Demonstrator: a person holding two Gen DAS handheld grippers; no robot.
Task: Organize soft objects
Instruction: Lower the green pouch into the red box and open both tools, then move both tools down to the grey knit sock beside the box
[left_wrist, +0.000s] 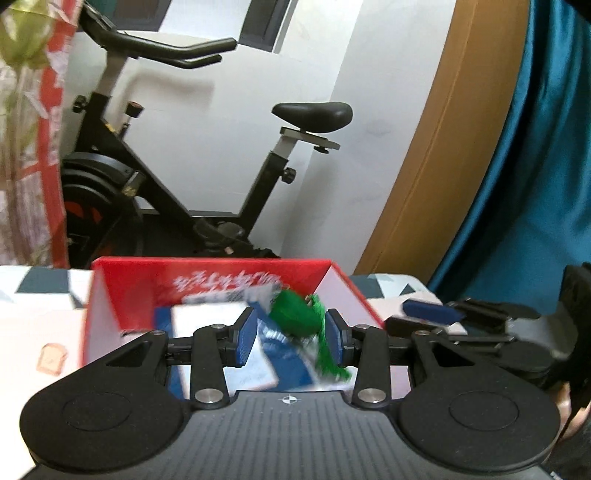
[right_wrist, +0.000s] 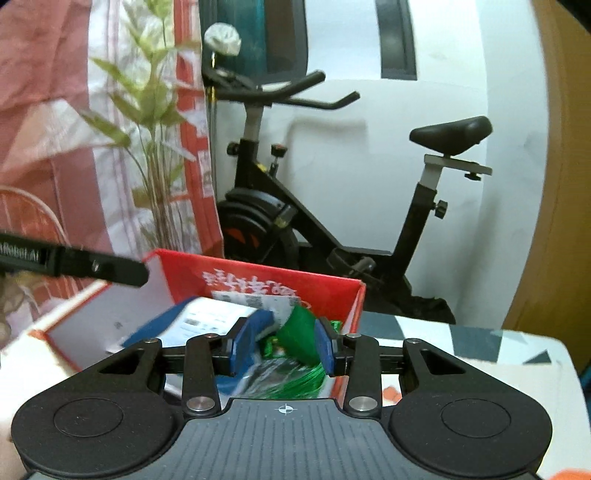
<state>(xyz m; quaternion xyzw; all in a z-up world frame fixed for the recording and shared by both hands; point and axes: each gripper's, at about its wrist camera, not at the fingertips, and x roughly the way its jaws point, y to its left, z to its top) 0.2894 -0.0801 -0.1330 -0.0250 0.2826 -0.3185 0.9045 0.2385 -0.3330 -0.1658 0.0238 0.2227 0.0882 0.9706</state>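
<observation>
Box (left_wrist: 122, 295): red, open-topped, on the patterned table (left_wrist: 33, 317); its far rim faces the bike (left_wrist: 177, 184).
Green cloth (left_wrist: 295, 314): inside box, over blue-white packets (left_wrist: 207, 317).
Left gripper (left_wrist: 290, 339): spread above box, gripping nothing.
Right gripper (right_wrist: 282, 345): spread; whether it pinches the cloth, cannot tell.
Room: bare table right of box.

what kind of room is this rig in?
Most likely a home room, not a lab. An exercise bike stands by the wall, a teal curtain hangs at the side, and a potted plant stands beside patterned fabric. The red box sits on a patterned tablecloth.
</observation>
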